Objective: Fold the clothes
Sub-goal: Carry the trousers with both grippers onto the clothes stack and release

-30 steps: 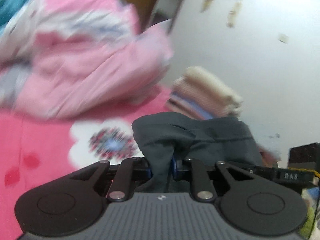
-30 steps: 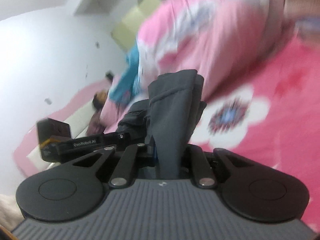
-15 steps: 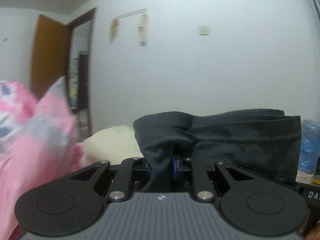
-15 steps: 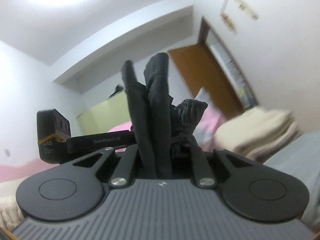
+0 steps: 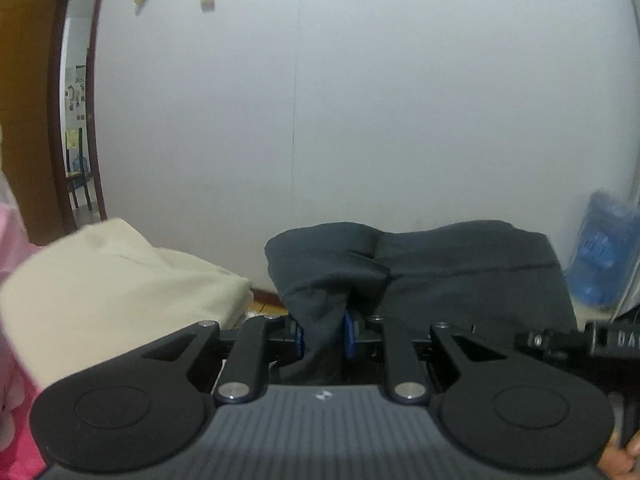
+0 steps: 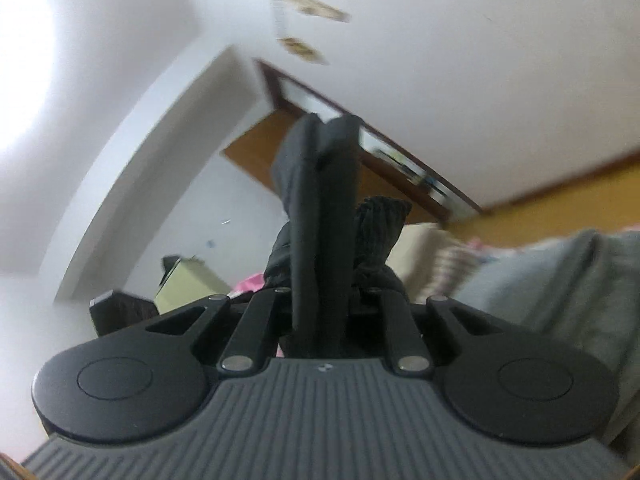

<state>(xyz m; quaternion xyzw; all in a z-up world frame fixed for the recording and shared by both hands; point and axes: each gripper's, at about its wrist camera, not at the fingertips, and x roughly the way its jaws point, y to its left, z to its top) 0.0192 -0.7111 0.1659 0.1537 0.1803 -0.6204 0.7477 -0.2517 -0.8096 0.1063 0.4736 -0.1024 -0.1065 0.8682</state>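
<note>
With the left gripper (image 5: 323, 330) and right gripper (image 6: 323, 312) each clenched on a bunched edge of the dark grey garment (image 5: 460, 276), which stretches ahead of the jaws, a tug apart could slip the fabric free.

Dim, soft indoor light (ceiling glare upper left), blurred fisheye edges.
</note>
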